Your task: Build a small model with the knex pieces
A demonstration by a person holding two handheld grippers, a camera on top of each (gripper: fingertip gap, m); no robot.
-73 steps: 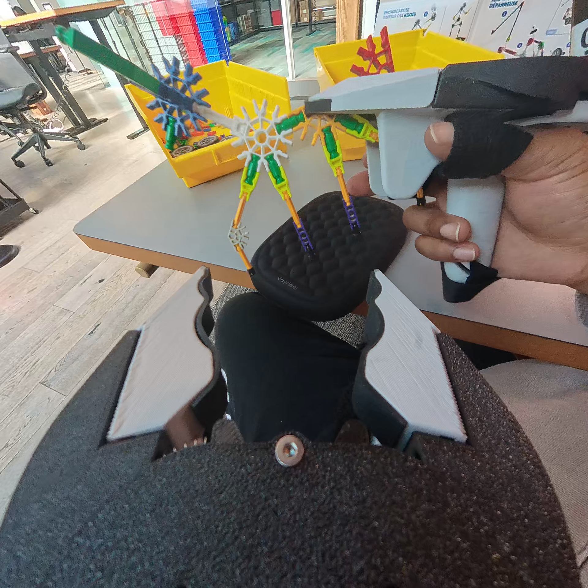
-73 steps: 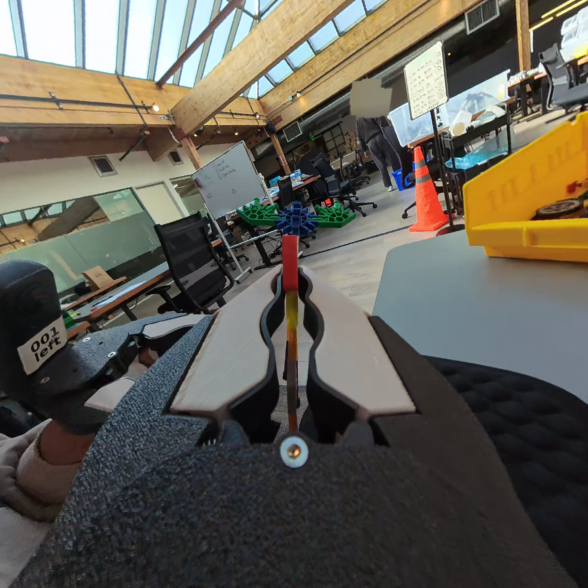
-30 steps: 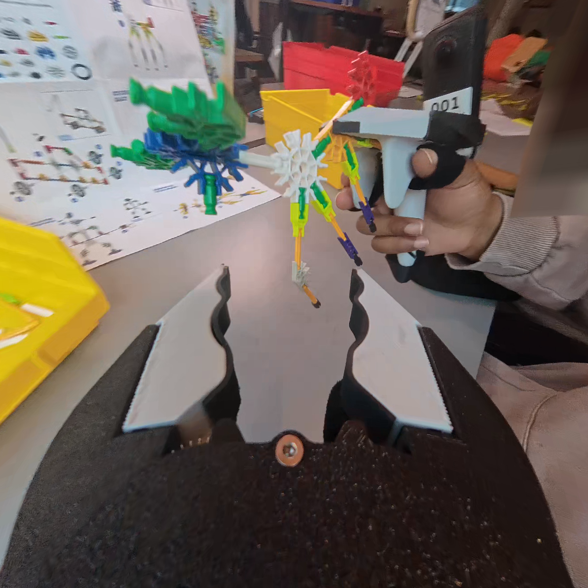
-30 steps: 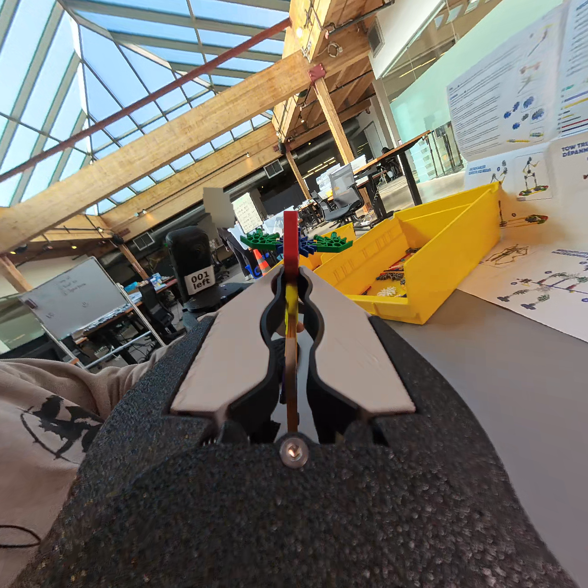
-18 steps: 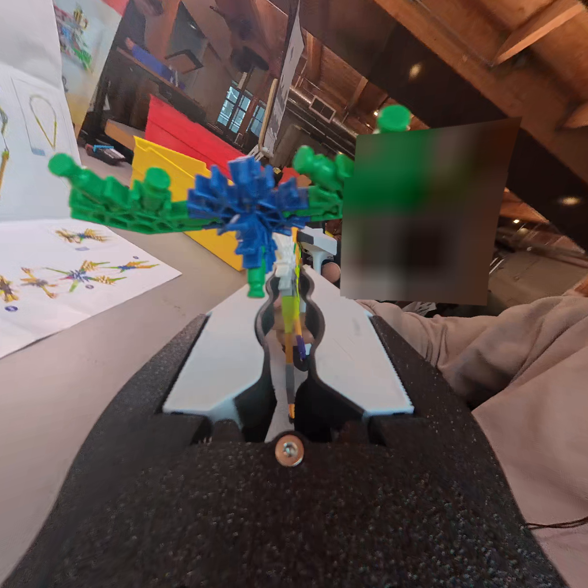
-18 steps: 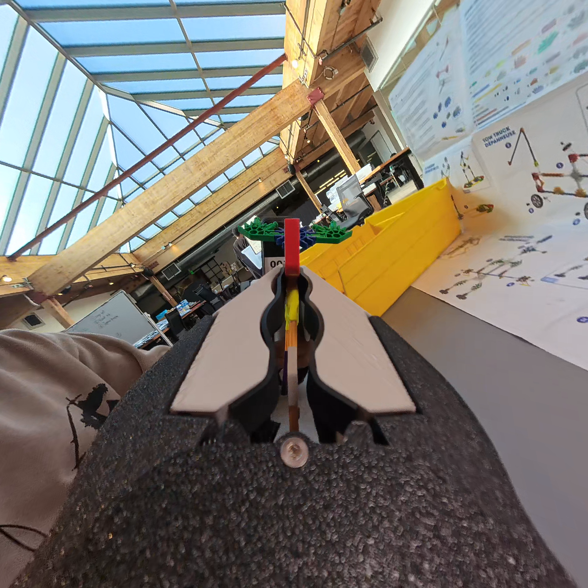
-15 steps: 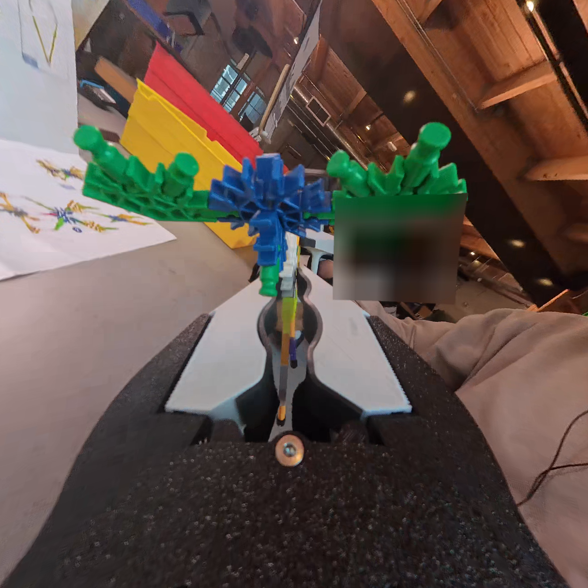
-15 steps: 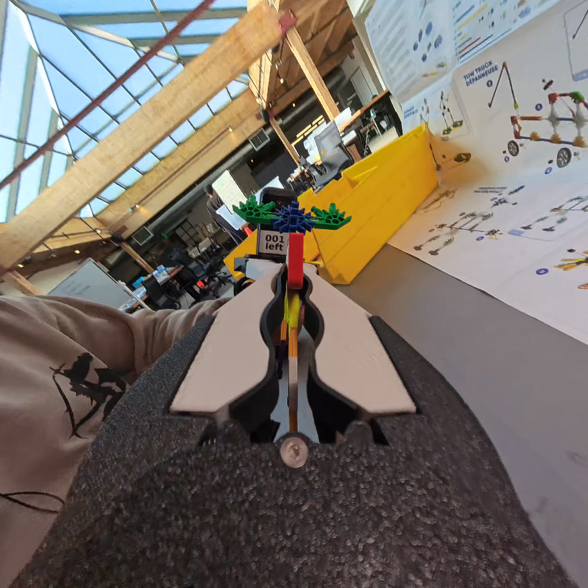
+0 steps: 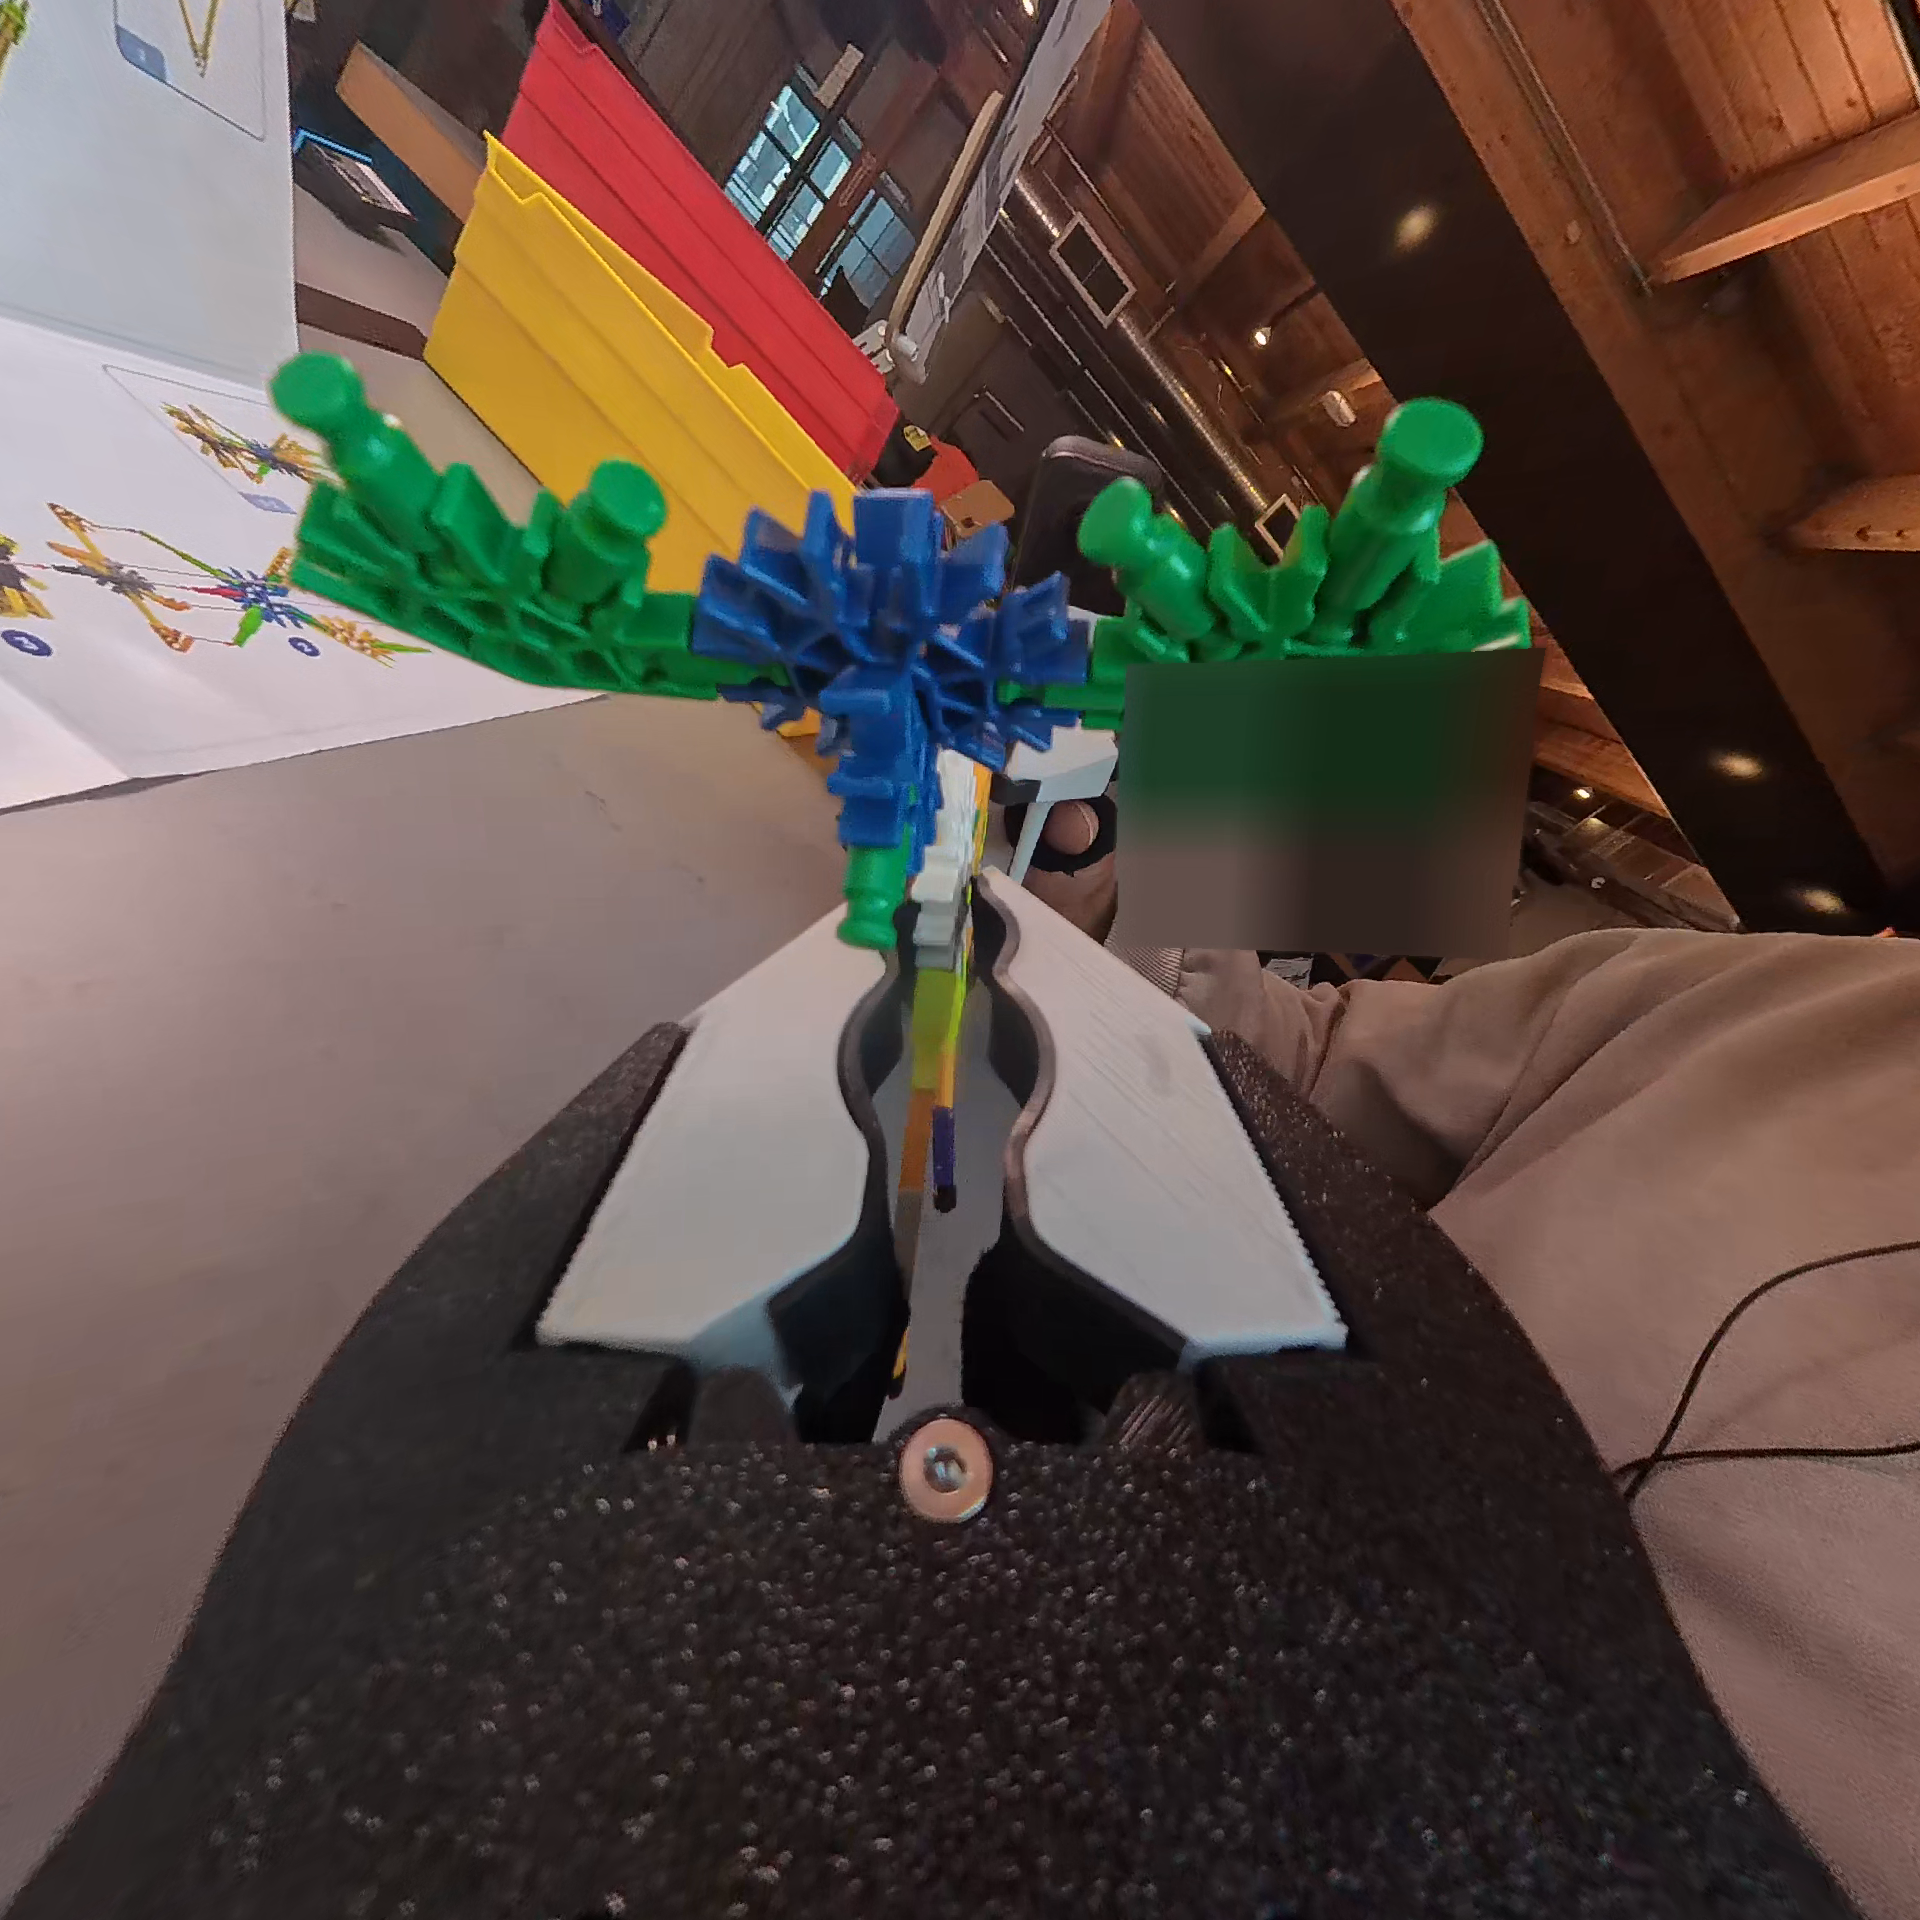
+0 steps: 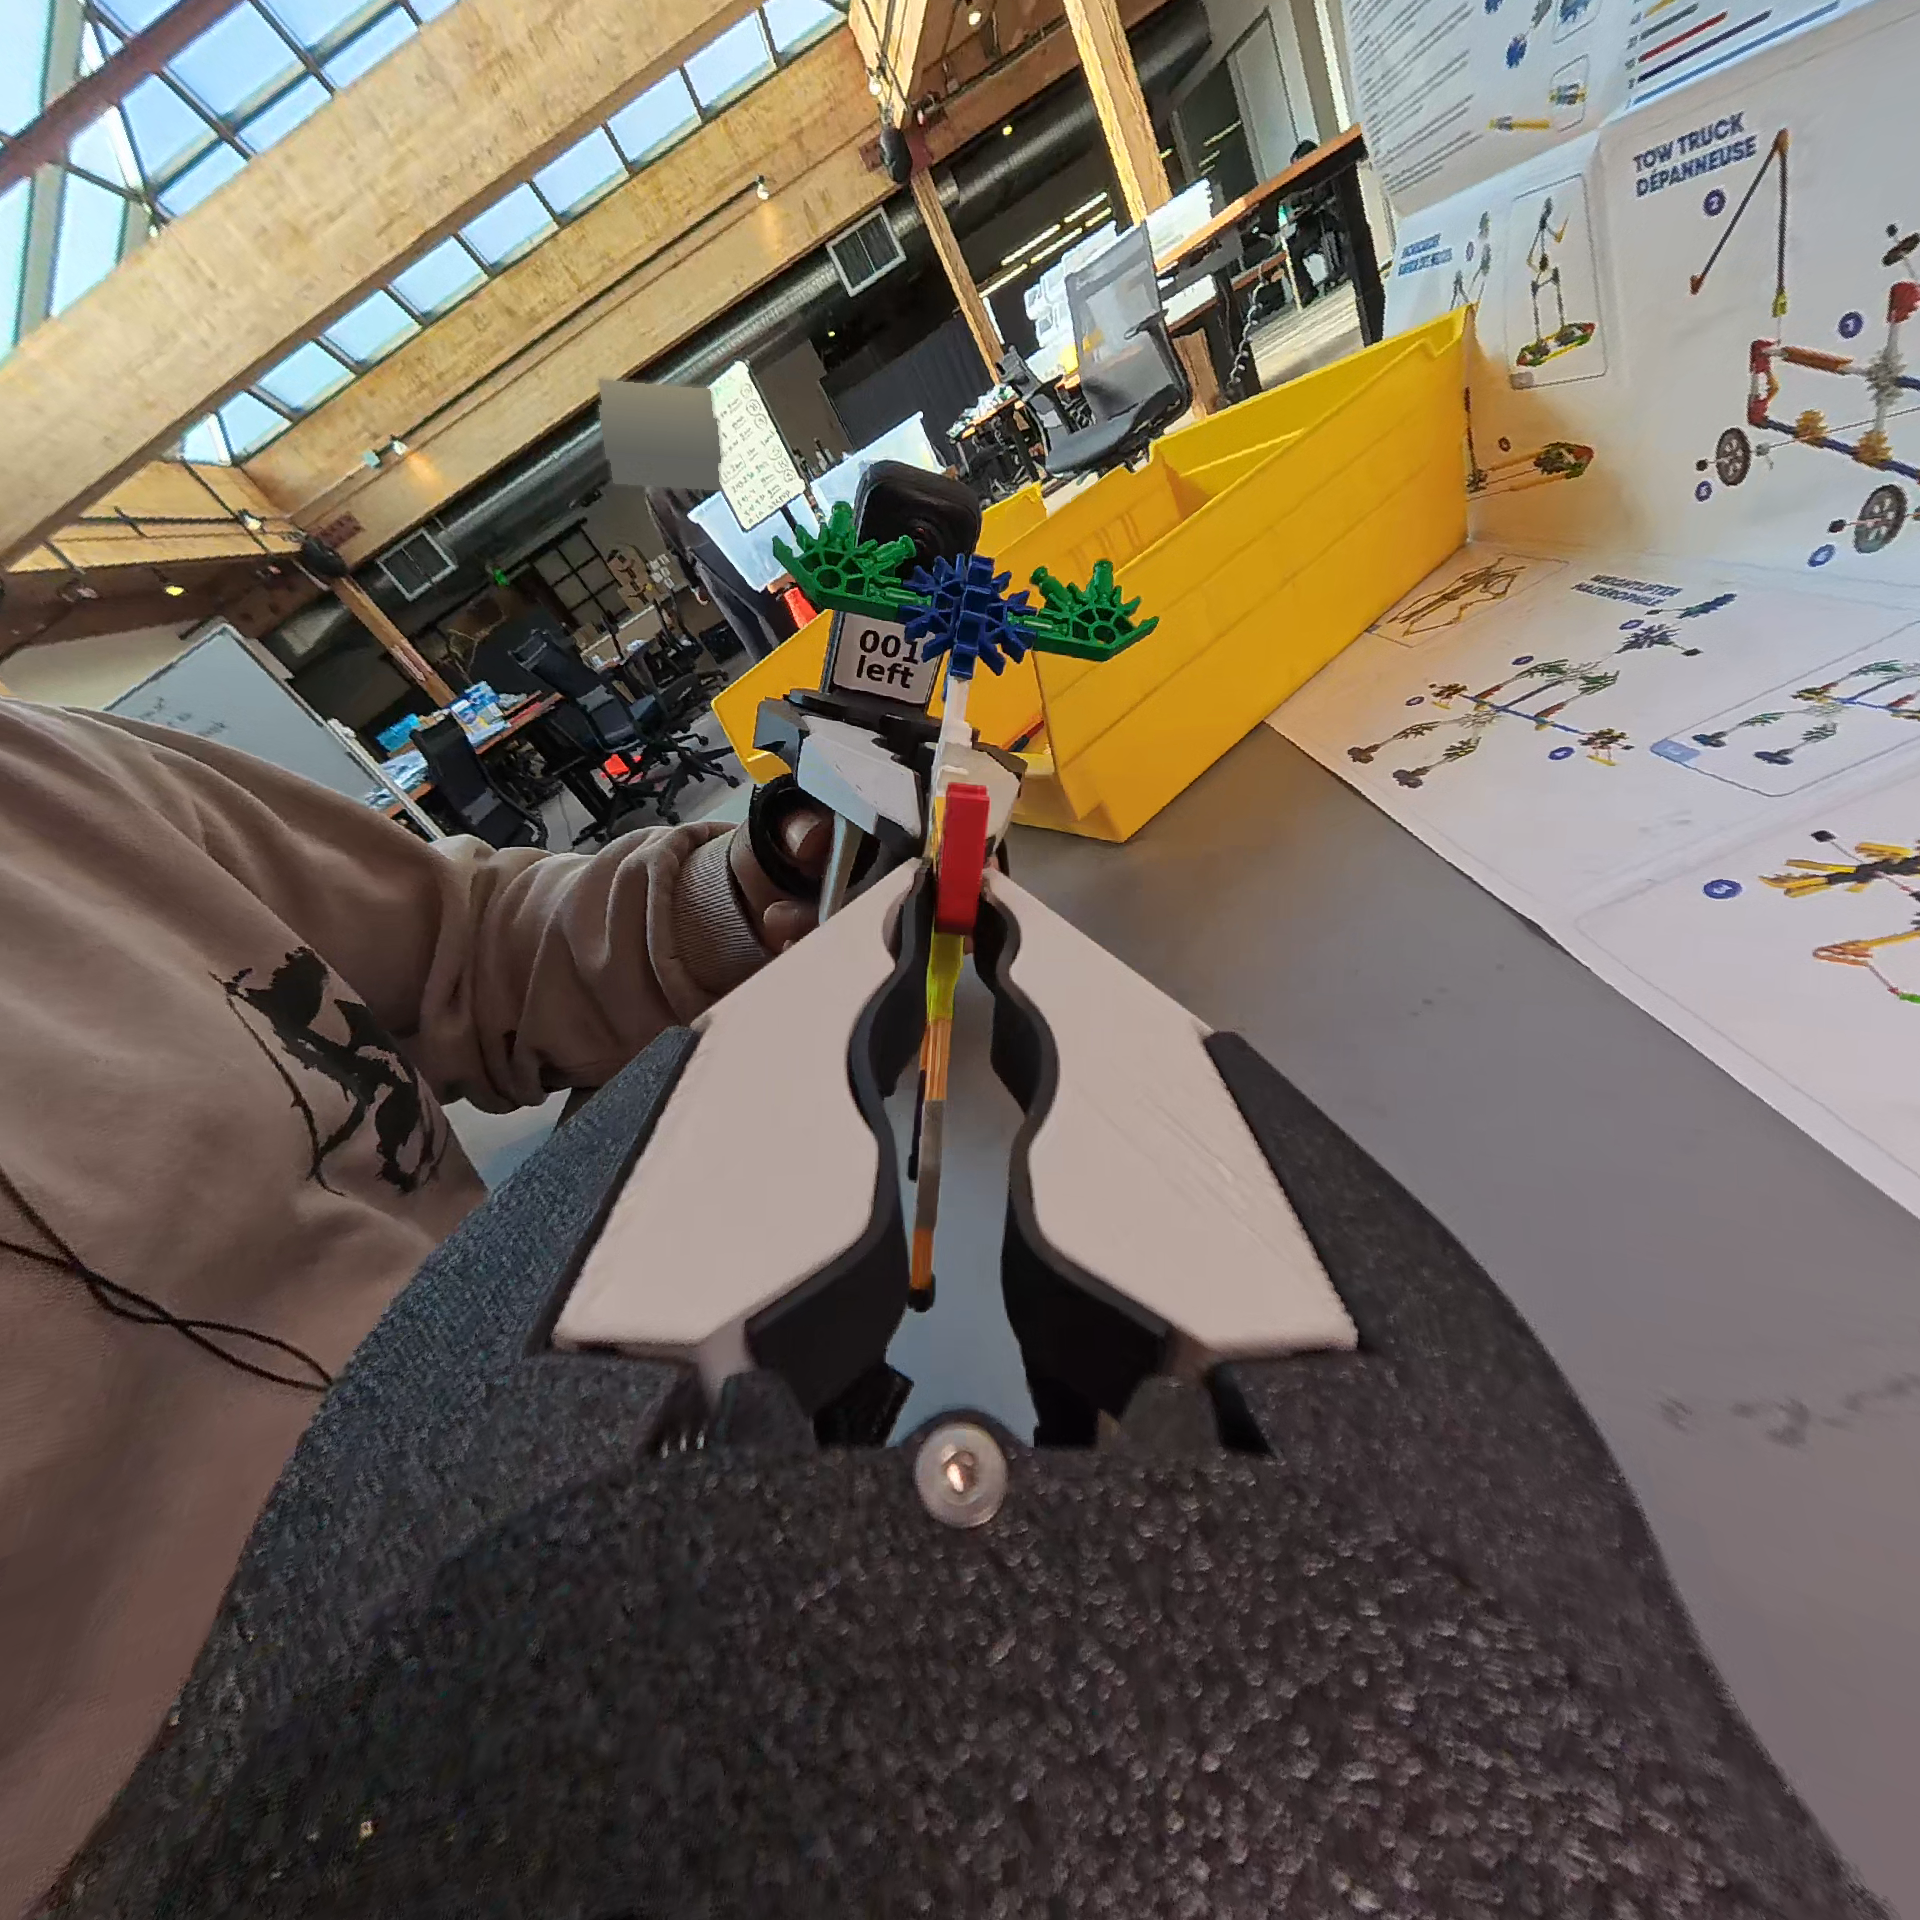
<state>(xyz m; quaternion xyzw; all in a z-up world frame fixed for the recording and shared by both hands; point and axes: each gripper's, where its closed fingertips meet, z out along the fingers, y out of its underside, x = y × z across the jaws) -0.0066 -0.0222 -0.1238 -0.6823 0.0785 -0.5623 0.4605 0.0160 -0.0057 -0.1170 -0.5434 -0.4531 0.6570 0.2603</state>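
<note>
Left claw (image 9: 940,914) pinches the toy model (image 9: 894,644) above the grey desk (image 9: 312,987). Right claw (image 10: 951,883) is closed on its red piece (image 10: 961,852). Yellow bin (image 10: 1247,623) behind. A blur patch hides one green fan's base.

- Toy rod-and-connector model (image 9: 894,665): blue snowflake hub at top w/ green fan connectors either side; white, yellow-green, orange rods below.
- Held off table, clamped by left gripper (image 9: 940,914) & right gripper (image 10: 951,883), one each end.
</note>
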